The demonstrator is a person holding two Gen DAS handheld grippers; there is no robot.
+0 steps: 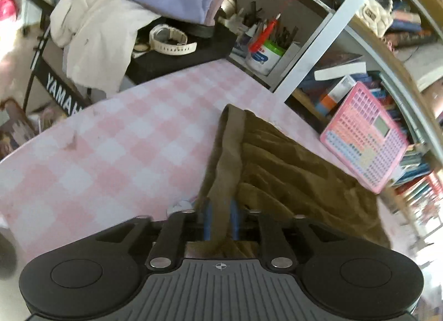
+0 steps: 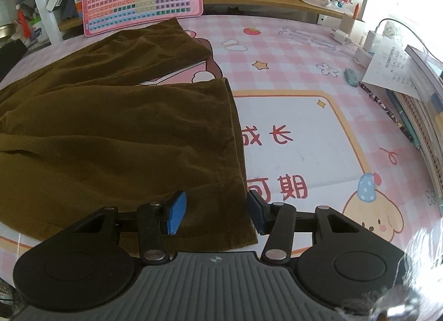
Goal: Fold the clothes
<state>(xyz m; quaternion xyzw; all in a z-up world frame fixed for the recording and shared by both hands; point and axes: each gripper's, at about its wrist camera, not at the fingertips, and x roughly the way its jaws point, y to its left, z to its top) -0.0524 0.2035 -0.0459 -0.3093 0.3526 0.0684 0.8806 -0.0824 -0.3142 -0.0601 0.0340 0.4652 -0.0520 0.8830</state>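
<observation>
**Brown trousers gripped at the waistband**

The brown trousers [image 2: 116, 138] lie spread on the pink checked table cover [image 2: 304, 52], legs apart. The left gripper [image 1: 220, 222] pinches the waistband, probably to lift it for folding. The right gripper [image 2: 216, 210] gapes astride a leg hem, holding nothing. The garment's near edge is hidden.

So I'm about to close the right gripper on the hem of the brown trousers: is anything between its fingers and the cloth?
Nothing visible. The right gripper is open, its blue pads straddling the hem corner of the brown trousers, which lie flat on the pink tablecloth. The left gripper is shut on the waistband end.
</observation>
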